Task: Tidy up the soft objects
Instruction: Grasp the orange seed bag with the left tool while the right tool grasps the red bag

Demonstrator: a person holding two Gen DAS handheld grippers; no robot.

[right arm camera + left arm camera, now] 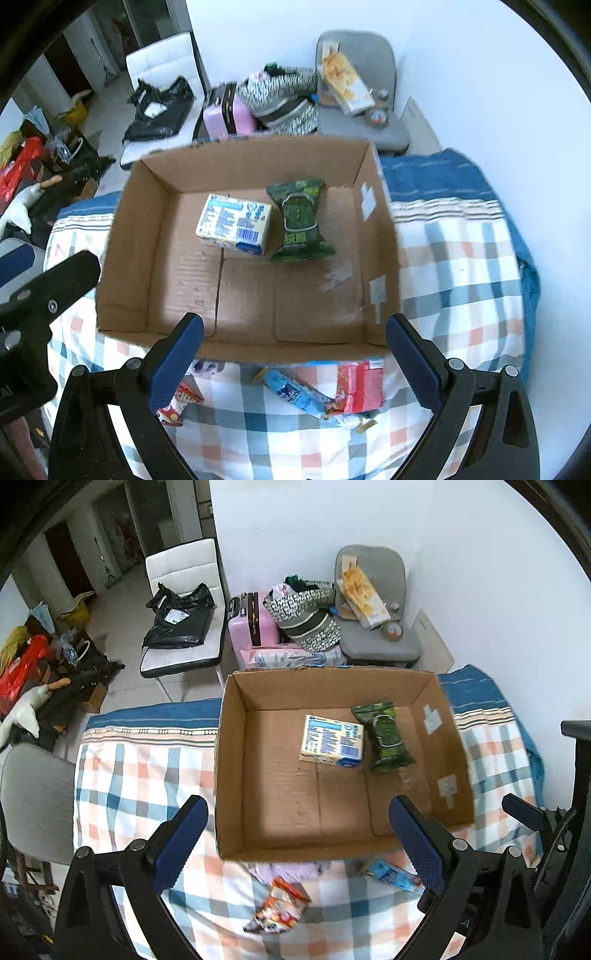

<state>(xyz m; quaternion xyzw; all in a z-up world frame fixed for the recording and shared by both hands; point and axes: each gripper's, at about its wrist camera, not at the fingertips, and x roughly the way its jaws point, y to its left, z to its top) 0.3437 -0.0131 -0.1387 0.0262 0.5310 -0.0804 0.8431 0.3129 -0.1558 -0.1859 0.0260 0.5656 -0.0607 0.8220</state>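
An open cardboard box [273,794] [177,280] sits on a checked bed. Inside it lie a white-and-blue pack [331,744] [234,224] and a green wipes pack [386,736] [301,220], side by side at the back. In front of the box lie an orange snack bag [279,908] [177,402], a lilac cloth [291,869], a light-blue packet [391,873] [295,391] and a red packet [360,386]. My left gripper [299,845] is open and empty over the box's near edge. My right gripper [293,363] is open and empty above the packets.
The checked bedspread [140,775] [461,266] has a blue edge at the back. Beyond the bed stand a white chair with a black bag [181,616], a pink suitcase [251,622], patterned bags [310,613] and a grey chair [373,602]. The other gripper shows at the frame edges [535,816] [48,291].
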